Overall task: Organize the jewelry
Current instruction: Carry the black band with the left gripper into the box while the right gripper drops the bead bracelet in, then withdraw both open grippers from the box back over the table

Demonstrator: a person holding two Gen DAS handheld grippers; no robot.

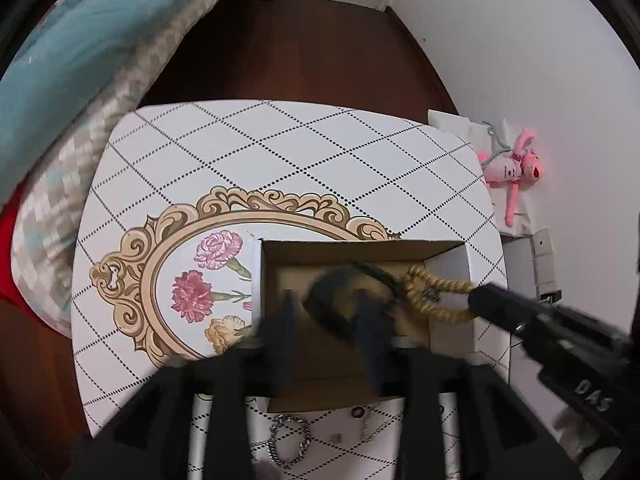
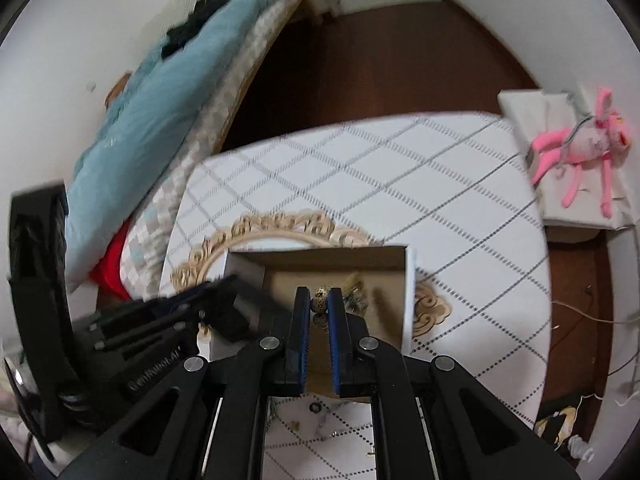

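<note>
An open cardboard box (image 1: pixel 360 249) sits on the white patterned table (image 1: pixel 280 152). My right gripper (image 2: pixel 319 304) is shut on a tan beaded bracelet (image 1: pixel 436 292) and holds it over the box's right side; its speckled beads (image 2: pixel 320 300) show between the blue pads. My left gripper (image 1: pixel 328 312) is blurred over the box with its fingers apart; a dark band-like item (image 1: pixel 336 280) lies in the box beyond them. A silver chain bracelet (image 1: pixel 290 438), a small dark ring (image 1: pixel 357 413) and small pieces lie on the table in front of the box.
A bed with teal blanket (image 1: pixel 80 52) borders the table's left side. A pink plush toy (image 1: pixel 516 168) lies on a white box to the right. Dark wooden floor (image 1: pixel 320 48) lies beyond the table.
</note>
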